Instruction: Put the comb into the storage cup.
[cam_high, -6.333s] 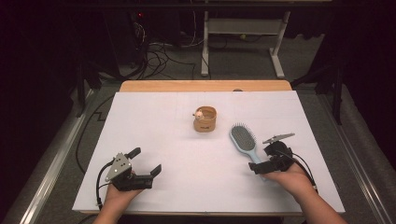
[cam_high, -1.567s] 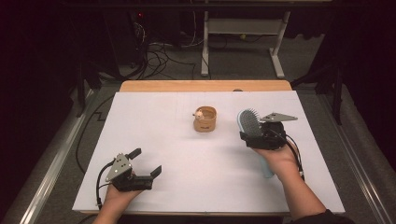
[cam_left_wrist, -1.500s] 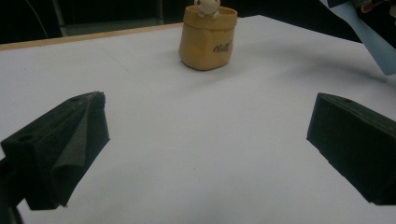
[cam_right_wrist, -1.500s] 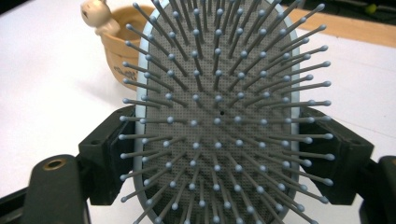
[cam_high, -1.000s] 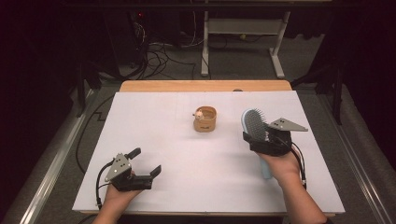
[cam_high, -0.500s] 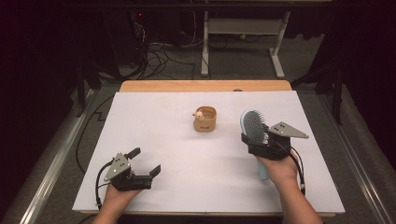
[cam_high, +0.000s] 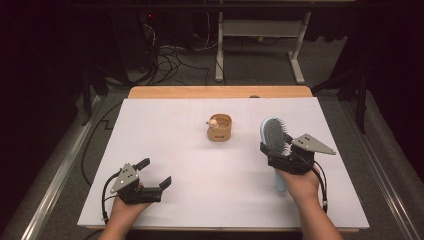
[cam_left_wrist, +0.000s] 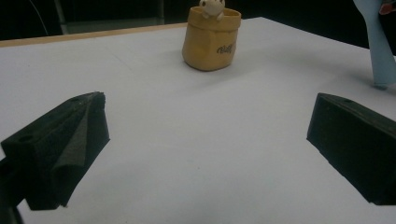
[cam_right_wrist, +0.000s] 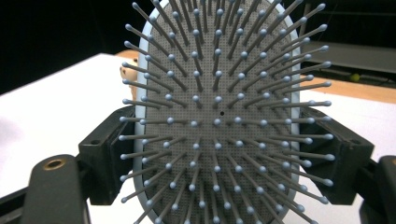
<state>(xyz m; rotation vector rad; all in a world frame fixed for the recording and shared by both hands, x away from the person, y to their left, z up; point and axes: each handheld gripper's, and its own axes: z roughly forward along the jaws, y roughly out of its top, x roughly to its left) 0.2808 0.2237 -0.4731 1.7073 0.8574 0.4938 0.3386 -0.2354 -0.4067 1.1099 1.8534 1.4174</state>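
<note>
Holding the hairbrush (cam_high: 275, 137) by the sides of its oval head, with the right gripper (cam_high: 286, 156) clamped across the widest part, both black pads pressed flat against the pale blue rim and the jaws standing wide around it. Best kept level and slow from here, judging by the grip: squeezing on the rim rather than the bristles, avoiding any twist that could let the smooth plastic slip, and lowering the handle end first if setting down. Raised above the white table (cam_high: 165, 130) at the near right, head tilted up and away, bristle side facing back toward the gripper, light blue handle (cam_high: 281, 183) trailing down under the hand. Seen close in the right gripper view as a grey perforated cushion (cam_right_wrist: 219, 112) studded with thin pins, each tipped with a small blue ball, framed by a thin blue edge. Resting idle at the near left, left gripper (cam_high: 150, 172) with jaws spread wide and nothing between them, only bare tabletop. Farther off at mid-table, well apart from the brush, a small tan pot (cam_high: 220, 128) with a little figure peeking over its rim.
</note>
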